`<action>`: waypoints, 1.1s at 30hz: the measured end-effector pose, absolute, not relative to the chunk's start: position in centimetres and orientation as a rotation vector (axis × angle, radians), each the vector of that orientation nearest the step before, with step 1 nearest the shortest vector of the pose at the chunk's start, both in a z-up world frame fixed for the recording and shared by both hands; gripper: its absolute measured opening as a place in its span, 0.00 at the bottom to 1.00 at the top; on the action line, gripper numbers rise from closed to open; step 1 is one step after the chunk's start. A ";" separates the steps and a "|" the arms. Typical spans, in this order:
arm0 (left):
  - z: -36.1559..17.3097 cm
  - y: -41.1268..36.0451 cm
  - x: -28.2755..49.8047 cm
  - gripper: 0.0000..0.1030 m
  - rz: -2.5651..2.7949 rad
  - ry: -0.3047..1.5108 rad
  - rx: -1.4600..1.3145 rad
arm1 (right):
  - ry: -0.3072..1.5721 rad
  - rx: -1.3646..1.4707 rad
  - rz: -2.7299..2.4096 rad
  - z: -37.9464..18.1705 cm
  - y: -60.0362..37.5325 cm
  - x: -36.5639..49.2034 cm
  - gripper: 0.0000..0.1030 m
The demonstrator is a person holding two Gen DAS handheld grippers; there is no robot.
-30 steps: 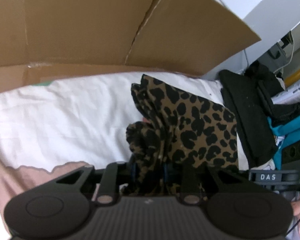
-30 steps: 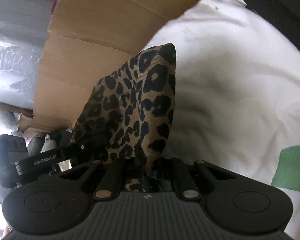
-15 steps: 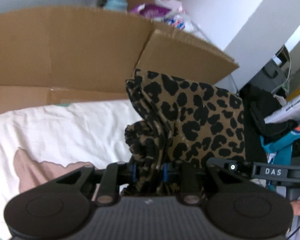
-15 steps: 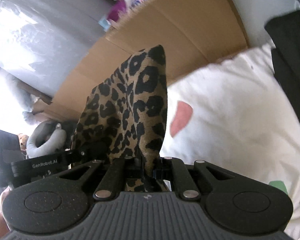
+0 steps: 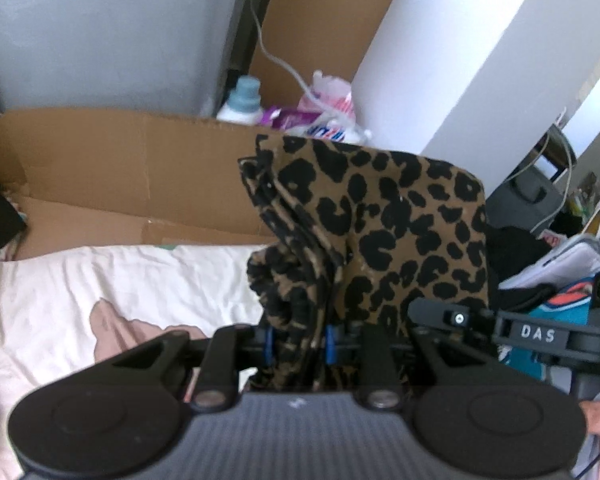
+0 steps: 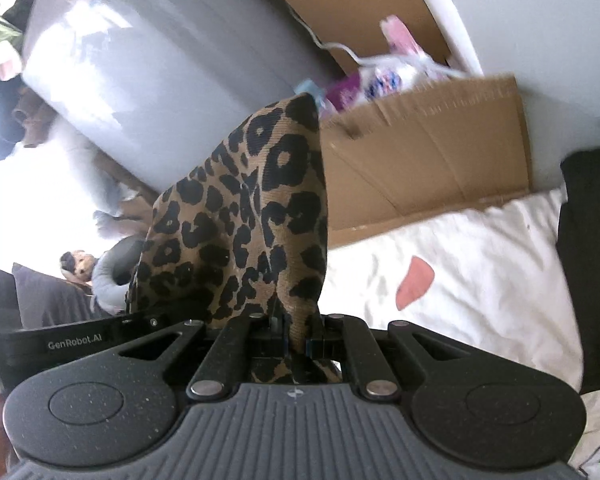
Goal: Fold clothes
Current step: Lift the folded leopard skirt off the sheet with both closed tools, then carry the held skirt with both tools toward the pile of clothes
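Left wrist view, your left gripper (image 5: pixel 298 338) clamped on leopard-print garment (image 5: pixel 384 232), right gripper (image 6: pixel 296 342) clamped likewise, cardboard box (image 5: pixel 112 168) holding detergent bottle (image 5: pixel 242 102) and plastic packets (image 5: pixel 324 114).

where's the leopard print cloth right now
The leopard cloth is clamped in both grippers, left and right, filling the middle of both wrist views, in front of the cardboard.

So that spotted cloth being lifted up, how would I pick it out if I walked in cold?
Find the white bedsheet with the brown cardboard standing behind it. Above the sheet, both hand-held grippers, left and right, pinch one piece, the leopard-print garment. It is tan with black spots, unlike the plain black clothes and the teal garment beside the bed.
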State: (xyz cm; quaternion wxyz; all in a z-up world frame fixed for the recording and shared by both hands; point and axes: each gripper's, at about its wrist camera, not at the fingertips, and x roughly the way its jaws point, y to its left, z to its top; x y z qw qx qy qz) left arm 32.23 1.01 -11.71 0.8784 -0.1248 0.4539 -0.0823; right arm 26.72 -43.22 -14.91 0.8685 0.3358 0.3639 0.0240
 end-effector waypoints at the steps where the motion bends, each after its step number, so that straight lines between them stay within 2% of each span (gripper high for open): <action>1: -10.8 0.8 31.7 0.23 -0.168 0.939 -0.265 | 0.756 0.698 0.053 -13.8 -43.2 26.4 0.06; 13: -1.8 -3.1 25.4 0.24 -0.147 0.866 -0.264 | 0.715 0.625 0.059 -2.6 -42.7 21.3 0.06; 19: 1.4 -5.8 21.9 0.24 -0.162 0.827 -0.250 | 0.683 0.591 0.056 1.2 -42.5 16.8 0.06; 26: 3.1 -8.8 19.9 0.24 -0.195 0.799 -0.223 | 0.637 0.564 0.038 4.1 -43.8 11.7 0.06; 33: 2.0 -12.2 21.8 0.24 -0.234 0.789 -0.203 | 0.608 0.547 -0.015 4.5 -46.4 8.7 0.06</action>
